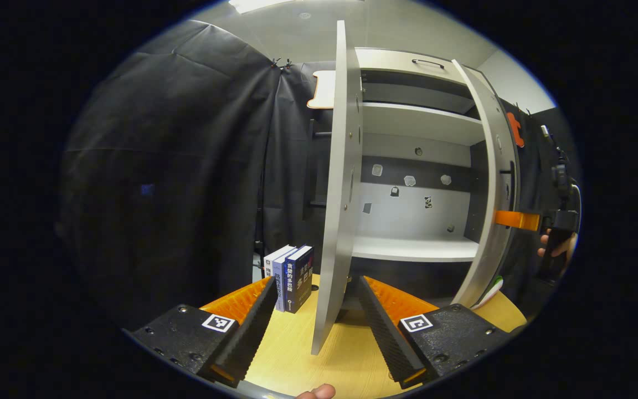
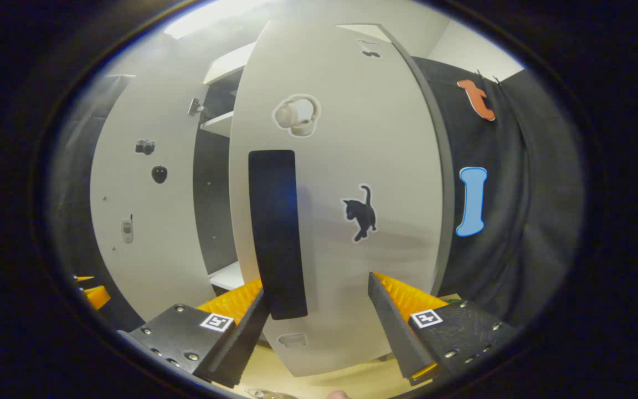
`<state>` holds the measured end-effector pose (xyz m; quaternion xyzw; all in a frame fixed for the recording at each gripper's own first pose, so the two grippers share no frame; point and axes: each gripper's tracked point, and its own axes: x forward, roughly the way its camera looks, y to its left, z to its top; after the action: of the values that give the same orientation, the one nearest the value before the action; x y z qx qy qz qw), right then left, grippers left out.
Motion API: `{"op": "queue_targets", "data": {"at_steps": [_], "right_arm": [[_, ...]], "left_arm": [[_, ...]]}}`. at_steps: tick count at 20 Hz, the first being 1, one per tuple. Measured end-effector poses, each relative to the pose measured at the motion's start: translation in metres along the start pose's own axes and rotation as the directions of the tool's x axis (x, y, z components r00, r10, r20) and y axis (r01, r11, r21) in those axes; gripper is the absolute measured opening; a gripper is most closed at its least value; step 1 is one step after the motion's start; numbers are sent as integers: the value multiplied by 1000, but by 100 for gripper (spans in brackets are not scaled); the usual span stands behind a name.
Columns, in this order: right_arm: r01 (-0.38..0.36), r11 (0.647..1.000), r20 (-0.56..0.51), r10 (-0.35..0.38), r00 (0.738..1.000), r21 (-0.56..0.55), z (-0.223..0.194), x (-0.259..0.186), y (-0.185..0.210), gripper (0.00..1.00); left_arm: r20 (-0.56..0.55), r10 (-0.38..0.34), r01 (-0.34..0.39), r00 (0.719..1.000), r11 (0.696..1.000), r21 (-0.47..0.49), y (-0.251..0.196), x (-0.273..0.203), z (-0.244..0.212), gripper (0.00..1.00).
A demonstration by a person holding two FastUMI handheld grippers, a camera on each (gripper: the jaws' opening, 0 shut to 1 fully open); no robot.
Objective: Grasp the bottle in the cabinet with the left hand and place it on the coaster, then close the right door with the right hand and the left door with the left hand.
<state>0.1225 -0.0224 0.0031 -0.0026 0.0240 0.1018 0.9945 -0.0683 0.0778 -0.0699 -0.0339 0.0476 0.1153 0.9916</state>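
Two cabinet doors are standing ajar on the wooden table point(image 1: 291, 360). In the left gripper view, the left door point(image 1: 336, 221) is showing edge-on, its bottom edge lying between the spread fingers of the left gripper point(image 1: 315, 327), untouched. The right door point(image 2: 346, 210) is facing the right gripper point(image 2: 319, 327), whose fingers are spreading apart before its dark handle point(image 2: 276, 233). Several books point(image 1: 291, 277) are standing beside the cabinet. Where the bottle is, I cannot tell.
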Motion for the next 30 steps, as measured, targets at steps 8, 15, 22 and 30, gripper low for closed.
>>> {"op": "queue_targets", "data": {"at_steps": [8, 15, 22, 30], "right_arm": [[85, 996, 39, -84, 996, -7, 2, 47, 15, 100], [139, 990, 48, -138, 989, -16, 5, 78, 17, 100], [215, 976, 76, -214, 974, -12, 5, 90, 20, 100], [240, 971, 97, -238, 967, -15, 4, 91, 20, 100]], "left_arm": [[24, -79, 79, 997, 997, -5, 28, 26, 21, 95], [32, -103, 104, 994, 994, -21, 51, 46, 36, 95], [10, -164, 164, 986, 983, -83, 54, 62, 49, 95], [34, -228, 229, 973, 972, -46, 43, 73, 71, 95]]}}
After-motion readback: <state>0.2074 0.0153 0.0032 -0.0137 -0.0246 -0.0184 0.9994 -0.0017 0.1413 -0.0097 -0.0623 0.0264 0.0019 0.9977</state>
